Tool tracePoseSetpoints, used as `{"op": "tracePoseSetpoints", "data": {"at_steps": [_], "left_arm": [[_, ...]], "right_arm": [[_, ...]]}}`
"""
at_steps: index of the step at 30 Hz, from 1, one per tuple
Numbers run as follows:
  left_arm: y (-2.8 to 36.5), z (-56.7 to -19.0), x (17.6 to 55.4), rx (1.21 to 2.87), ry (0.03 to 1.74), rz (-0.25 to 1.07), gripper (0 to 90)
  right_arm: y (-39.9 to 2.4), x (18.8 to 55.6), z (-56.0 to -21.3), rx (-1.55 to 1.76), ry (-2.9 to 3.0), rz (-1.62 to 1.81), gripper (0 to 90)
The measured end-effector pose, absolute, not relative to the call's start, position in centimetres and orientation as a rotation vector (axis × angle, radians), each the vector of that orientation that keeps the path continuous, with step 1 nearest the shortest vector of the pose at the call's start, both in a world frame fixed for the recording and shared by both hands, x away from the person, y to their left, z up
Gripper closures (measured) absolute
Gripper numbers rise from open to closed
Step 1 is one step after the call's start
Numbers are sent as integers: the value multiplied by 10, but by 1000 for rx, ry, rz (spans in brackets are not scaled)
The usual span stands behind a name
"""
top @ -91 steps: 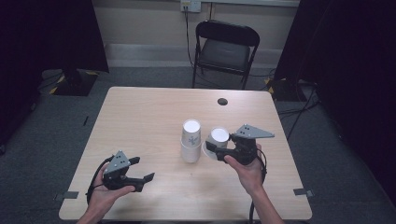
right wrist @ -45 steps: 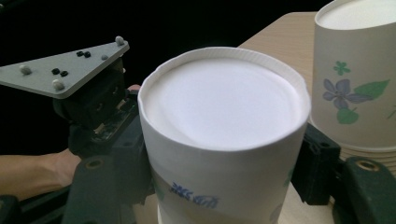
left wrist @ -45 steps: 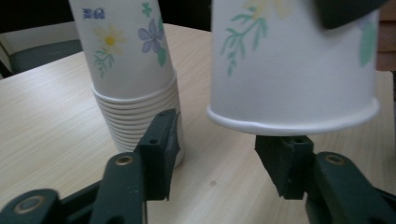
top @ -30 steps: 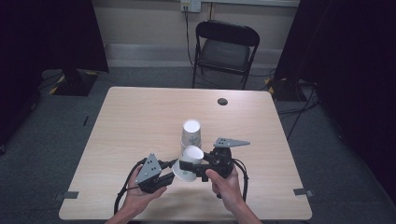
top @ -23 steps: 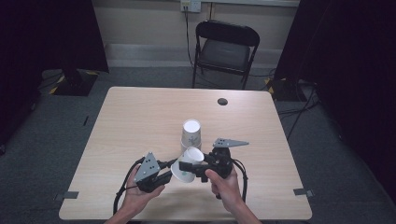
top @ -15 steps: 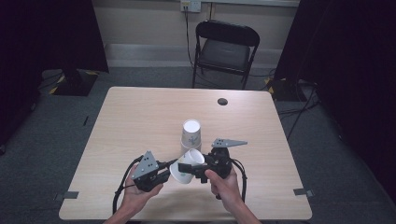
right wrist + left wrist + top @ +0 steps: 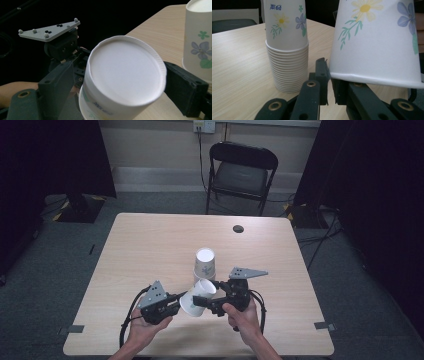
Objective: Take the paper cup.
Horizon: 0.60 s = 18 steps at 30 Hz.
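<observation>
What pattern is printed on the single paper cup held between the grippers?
White paper cup with yellow daisies, purple flowers and green stems; clearest in the left gripper view.

I see white paper cup [image 7: 198, 297] tilted between left gripper [image 7: 176, 301] and right gripper [image 7: 202, 301]; right jaws just opened wide. Upside-down stack of flowered paper cups [image 7: 205, 265] just behind, on light wooden table [image 7: 145, 245].

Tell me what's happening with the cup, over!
Left gripper shut on the cup rim. Right gripper jaws just opened, cup between them. Cup stack stands close beside.
</observation>
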State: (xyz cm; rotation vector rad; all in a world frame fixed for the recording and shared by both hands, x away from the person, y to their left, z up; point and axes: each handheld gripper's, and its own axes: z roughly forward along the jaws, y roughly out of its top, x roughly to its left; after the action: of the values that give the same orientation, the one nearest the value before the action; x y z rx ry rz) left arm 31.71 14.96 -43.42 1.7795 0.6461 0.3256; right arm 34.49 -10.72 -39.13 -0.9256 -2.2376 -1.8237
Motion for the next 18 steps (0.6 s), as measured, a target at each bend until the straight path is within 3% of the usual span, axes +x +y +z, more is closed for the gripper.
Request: {"op": "tracePoseSetpoints", "data": {"at_steps": [18], "left_arm": [[159, -441, 329, 1833, 688, 200, 844]], "right_arm": [[-121, 343, -385, -937, -2402, -1870, 137]]}}
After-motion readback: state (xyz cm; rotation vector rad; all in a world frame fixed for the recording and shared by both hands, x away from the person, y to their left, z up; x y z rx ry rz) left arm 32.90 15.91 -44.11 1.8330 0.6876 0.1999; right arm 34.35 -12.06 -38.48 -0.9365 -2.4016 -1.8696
